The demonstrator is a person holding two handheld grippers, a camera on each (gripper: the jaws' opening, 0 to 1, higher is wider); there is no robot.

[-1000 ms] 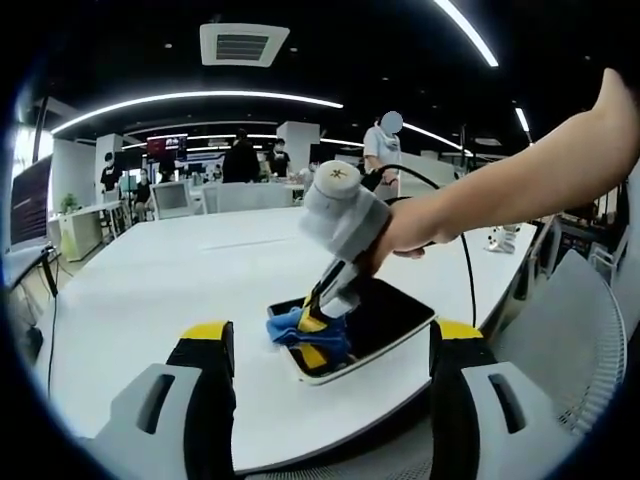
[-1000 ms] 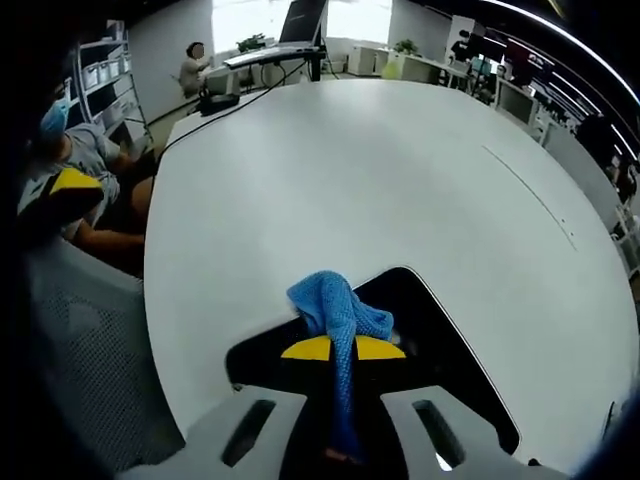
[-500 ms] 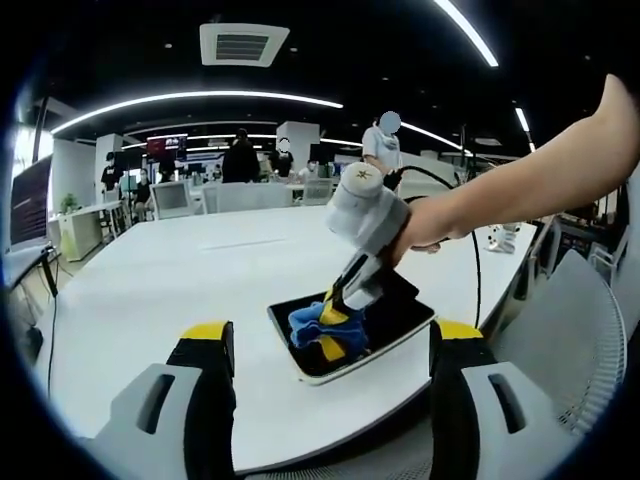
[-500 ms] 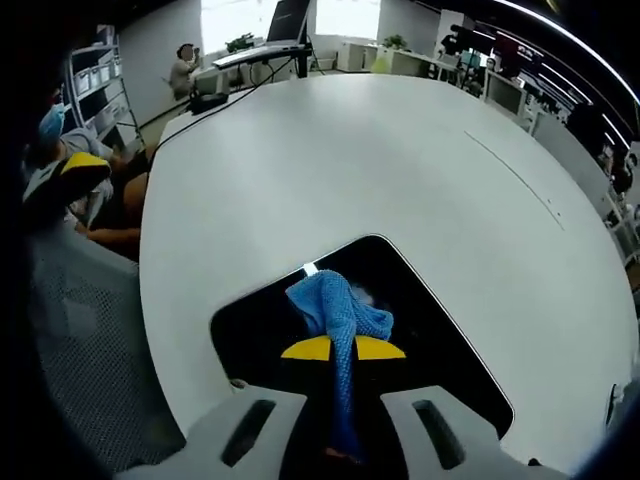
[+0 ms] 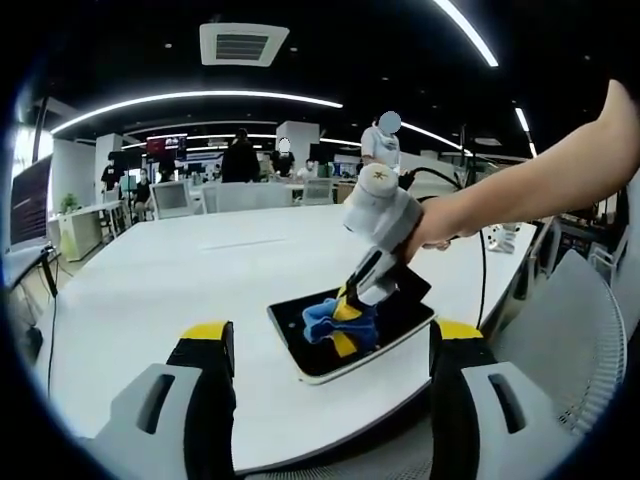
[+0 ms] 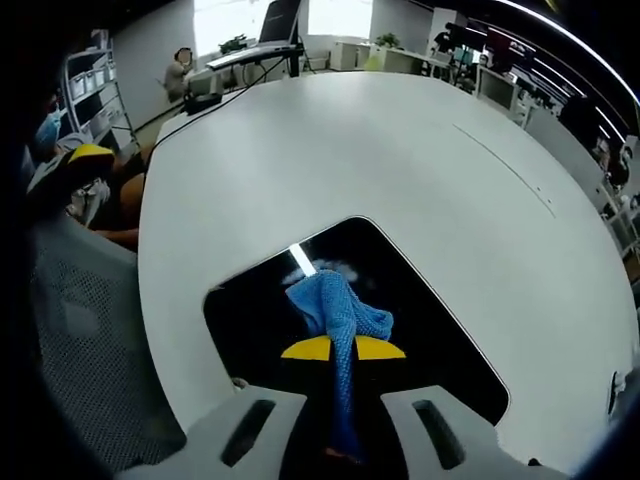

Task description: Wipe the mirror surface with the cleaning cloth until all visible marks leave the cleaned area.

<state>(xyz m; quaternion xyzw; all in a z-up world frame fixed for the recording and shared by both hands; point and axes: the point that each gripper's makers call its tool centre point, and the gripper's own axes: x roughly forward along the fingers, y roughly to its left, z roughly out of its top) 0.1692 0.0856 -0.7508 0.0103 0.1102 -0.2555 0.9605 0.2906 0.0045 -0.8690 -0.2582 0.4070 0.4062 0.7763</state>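
Note:
A dark mirror with a white rim (image 5: 300, 322) (image 6: 240, 310) lies flat near the white table's front edge. My right gripper (image 5: 347, 318) (image 6: 343, 347) is shut on a blue cleaning cloth (image 5: 335, 316) (image 6: 335, 305), whose bunched end presses on the mirror's middle. A person's bare arm (image 5: 520, 185) holds that gripper from the right. My left gripper (image 5: 330, 345) hovers open in front of the table edge, apart from the mirror, with nothing between its yellow-tipped fingers (image 5: 207, 333).
The white table (image 5: 180, 270) (image 6: 420, 160) stretches far behind the mirror. A grey mesh chair (image 5: 590, 320) (image 6: 80, 350) stands at the table's edge. Several people and desks fill the far room. A cable (image 5: 475, 270) trails from the right gripper.
The right gripper has slid the cloth from the mirror's near-left corner onto its middle. More dark glass shows around the cloth. The left gripper has stayed still.

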